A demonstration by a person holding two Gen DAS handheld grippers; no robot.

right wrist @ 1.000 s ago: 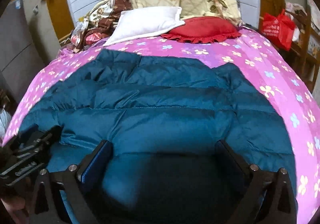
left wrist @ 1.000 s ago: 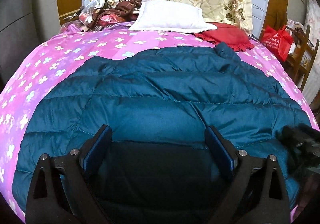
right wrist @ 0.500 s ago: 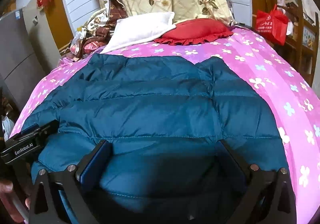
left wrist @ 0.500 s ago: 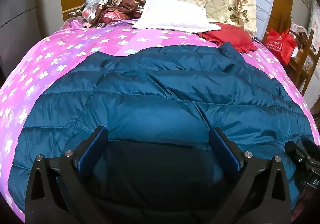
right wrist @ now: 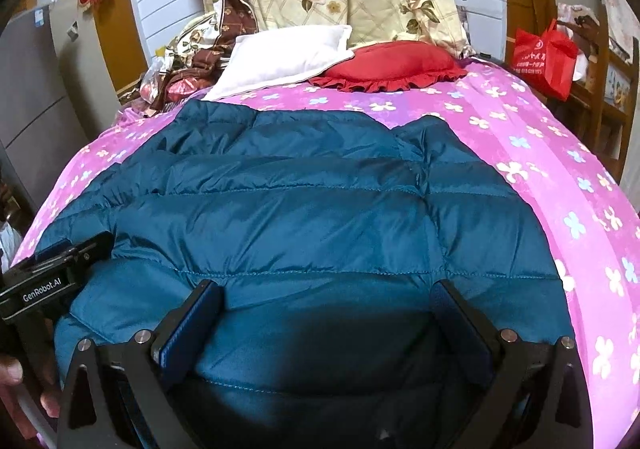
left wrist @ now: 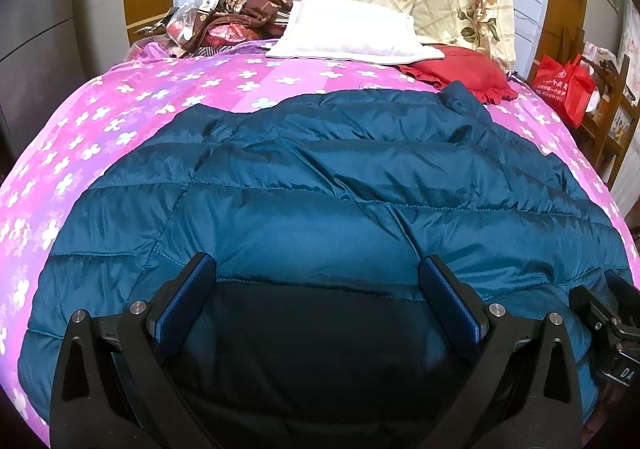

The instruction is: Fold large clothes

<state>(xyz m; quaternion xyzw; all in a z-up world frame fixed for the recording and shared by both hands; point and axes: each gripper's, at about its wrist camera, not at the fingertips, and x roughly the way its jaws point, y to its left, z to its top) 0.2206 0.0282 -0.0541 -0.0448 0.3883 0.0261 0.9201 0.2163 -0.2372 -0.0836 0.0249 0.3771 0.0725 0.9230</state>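
Over the bed, left wrist view: the left gripper has just spread its jaws wide, nothing between them, above the teal puffer jacket lying on the pink bedspread. A red bag stands beside the bed, contents unseen. Right wrist view: the right gripper gapes empty too; folding looks barely begun.

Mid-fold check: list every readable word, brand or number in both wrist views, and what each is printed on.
"GenRobot.AI": on the left gripper body, right wrist view.
"DA": cut-off label on the right gripper body, left wrist view.
Red bag: white logo and print, too small to read.
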